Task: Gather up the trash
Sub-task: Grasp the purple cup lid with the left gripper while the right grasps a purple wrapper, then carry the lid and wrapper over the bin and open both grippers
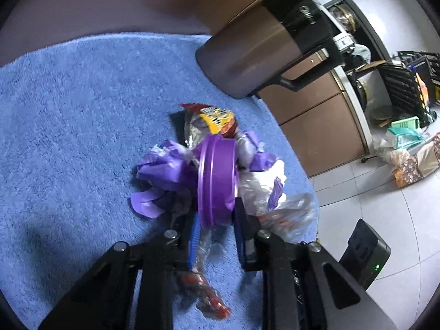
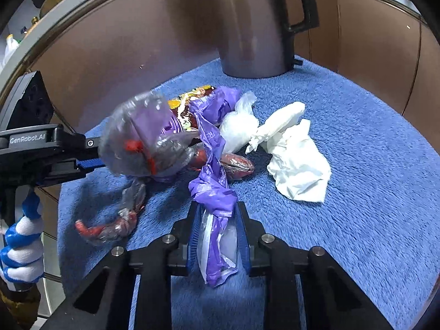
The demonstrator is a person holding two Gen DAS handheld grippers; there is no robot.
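We list, taking the grey jug (image 2: 255, 41) as landmark: blue towel (image 2: 357, 143) beneath it; trash heaped near its base. Left gripper (image 1: 214, 214) clamped on a purple lid (image 1: 217, 176) (clear film trailing below). Right gripper (image 2: 217, 220) clamped on a purple wrapper (image 2: 214, 189), nearer us than the jug. White tissue (image 2: 297, 159) lies right of the heap, untouched

Brown cabinet fronts (image 1: 324, 126) beside pale floor tiles (image 1: 385, 220) (cluttered beyond).
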